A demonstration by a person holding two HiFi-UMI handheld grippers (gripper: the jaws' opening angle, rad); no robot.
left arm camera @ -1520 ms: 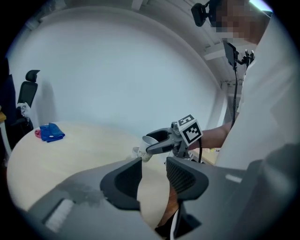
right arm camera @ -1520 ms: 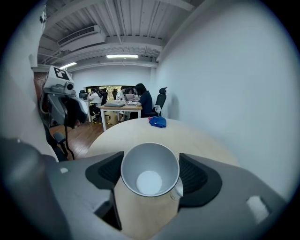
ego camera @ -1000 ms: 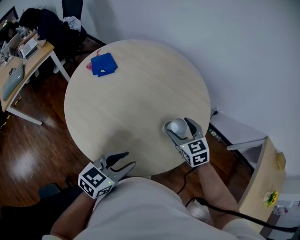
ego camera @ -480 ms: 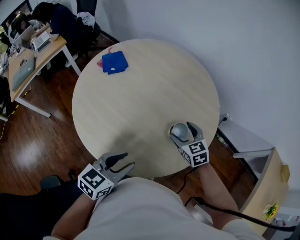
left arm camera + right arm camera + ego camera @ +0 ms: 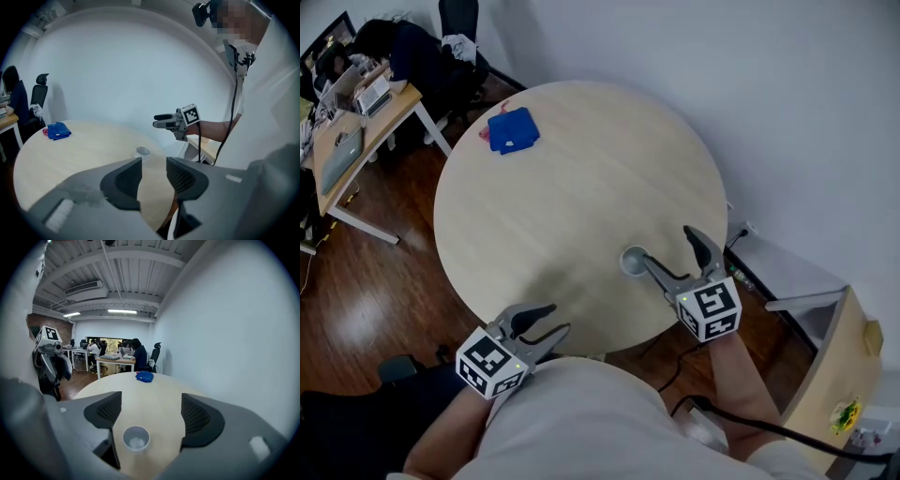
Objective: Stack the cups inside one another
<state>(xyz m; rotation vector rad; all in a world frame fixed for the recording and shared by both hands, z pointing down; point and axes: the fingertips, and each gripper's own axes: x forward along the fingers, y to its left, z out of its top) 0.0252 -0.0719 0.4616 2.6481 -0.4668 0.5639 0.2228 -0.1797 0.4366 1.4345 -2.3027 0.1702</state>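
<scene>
Pale wood makes up the round table [image 5: 562, 197] set close to a white wall, and on it, near the edge closest to the person and towards their right, stands a white cup [image 5: 634, 261], upright with its mouth open to the ceiling; whether another cup sits nested inside it cannot be told. The right gripper [image 5: 667, 247] is just behind the cup with its claw spread wide, one finger close beside the rim without clasping it. Its own camera shows the cup [image 5: 136, 438] low in the broad gap between the two jaws, nothing gripped. The left gripper [image 5: 555, 319] hangs at the near edge of the table, towards the person's left and well apart from the cup. Its claw is parted by a narrow gap and holds nothing, and the cup [image 5: 142, 152] shows on the table beyond that gap. At the far left edge of the table lies a folded blue cloth [image 5: 511, 129] with something red peeping from under it. Beyond that edge, over a dark wooden floor, stands a desk [image 5: 358, 131] carrying laptops.
</scene>
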